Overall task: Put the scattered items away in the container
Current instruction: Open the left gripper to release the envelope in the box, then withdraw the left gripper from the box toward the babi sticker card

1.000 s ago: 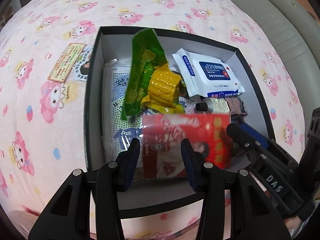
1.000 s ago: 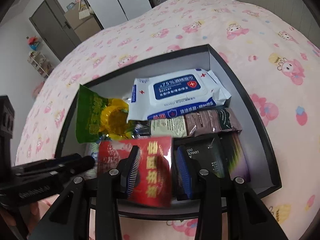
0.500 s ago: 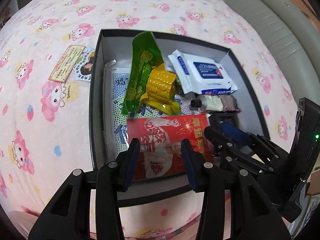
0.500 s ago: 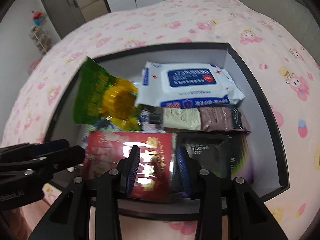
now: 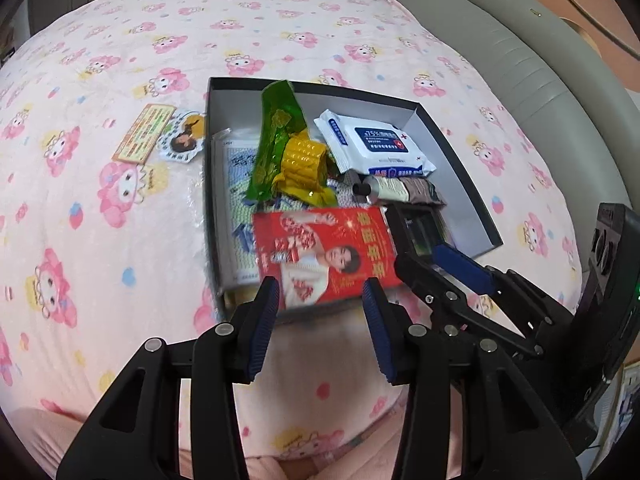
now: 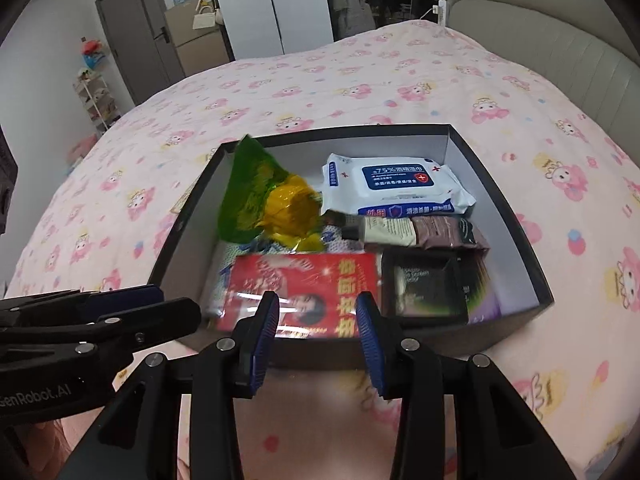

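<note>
A black box (image 5: pixel 452 148) (image 6: pixel 520 240) sits on the pink bed. In it lie a red packet (image 5: pixel 324 252) (image 6: pixel 304 292), a green and yellow corn packet (image 5: pixel 284 152) (image 6: pixel 268 204), a white wipes pack (image 5: pixel 372 144) (image 6: pixel 396 184), a tube (image 5: pixel 400 190) (image 6: pixel 416 230) and a dark packet (image 6: pixel 424 288). My left gripper (image 5: pixel 320 316) is open and empty, just in front of the box's near edge. My right gripper (image 6: pixel 316 320) is open and empty, also above the near edge; it shows in the left wrist view (image 5: pixel 444 264).
Two cards (image 5: pixel 160 136) lie on the blanket left of the box. A grey padded headboard (image 5: pixel 540 60) (image 6: pixel 560 32) borders the bed at the right. A door and wardrobe (image 6: pixel 248 12) stand beyond the bed.
The red packet left my right gripper and now lies flat in the box. Both grippers have pulled back and up from the box.
</note>
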Demonstrator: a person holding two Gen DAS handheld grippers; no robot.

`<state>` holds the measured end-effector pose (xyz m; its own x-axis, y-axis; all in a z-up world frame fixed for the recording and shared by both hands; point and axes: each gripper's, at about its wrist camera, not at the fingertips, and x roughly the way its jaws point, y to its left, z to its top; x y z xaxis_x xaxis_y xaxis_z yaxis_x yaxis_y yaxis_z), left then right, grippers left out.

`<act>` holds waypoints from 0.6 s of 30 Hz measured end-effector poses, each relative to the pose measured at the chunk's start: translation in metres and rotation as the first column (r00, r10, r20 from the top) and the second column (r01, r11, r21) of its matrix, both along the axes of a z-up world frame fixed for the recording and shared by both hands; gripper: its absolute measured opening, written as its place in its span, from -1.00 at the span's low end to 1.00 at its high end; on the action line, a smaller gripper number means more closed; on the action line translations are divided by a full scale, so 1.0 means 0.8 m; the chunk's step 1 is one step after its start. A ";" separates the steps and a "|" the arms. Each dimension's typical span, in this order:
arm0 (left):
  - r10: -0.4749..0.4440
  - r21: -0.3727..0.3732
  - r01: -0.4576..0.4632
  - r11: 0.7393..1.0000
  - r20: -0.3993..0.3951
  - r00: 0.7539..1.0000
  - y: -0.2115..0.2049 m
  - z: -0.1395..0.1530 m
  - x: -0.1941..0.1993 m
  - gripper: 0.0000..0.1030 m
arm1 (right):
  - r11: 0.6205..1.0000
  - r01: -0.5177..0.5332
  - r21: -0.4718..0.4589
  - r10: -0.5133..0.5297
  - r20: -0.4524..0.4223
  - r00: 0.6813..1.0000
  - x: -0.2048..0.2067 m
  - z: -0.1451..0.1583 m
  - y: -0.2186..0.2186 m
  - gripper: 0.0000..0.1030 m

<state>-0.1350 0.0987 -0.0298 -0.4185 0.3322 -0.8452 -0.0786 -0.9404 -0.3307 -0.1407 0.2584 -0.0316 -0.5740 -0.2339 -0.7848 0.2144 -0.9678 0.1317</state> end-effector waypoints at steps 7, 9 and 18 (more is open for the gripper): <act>0.016 -0.002 -0.016 1.000 -0.035 0.999 -0.026 0.022 0.038 -0.11 | 0.999 -0.033 -0.025 0.032 -0.040 0.999 0.036 0.020 -0.028 -0.30; 0.021 -0.014 -0.022 1.000 -0.045 0.999 -0.034 0.028 0.049 -0.11 | 0.998 -0.046 -0.029 0.045 -0.048 0.998 0.044 0.025 -0.039 -0.30; 0.065 -0.023 -0.068 0.997 -0.094 0.993 -0.094 0.050 0.094 -0.11 | 0.992 -0.121 -0.026 0.119 -0.067 0.991 0.073 0.044 -0.100 -0.30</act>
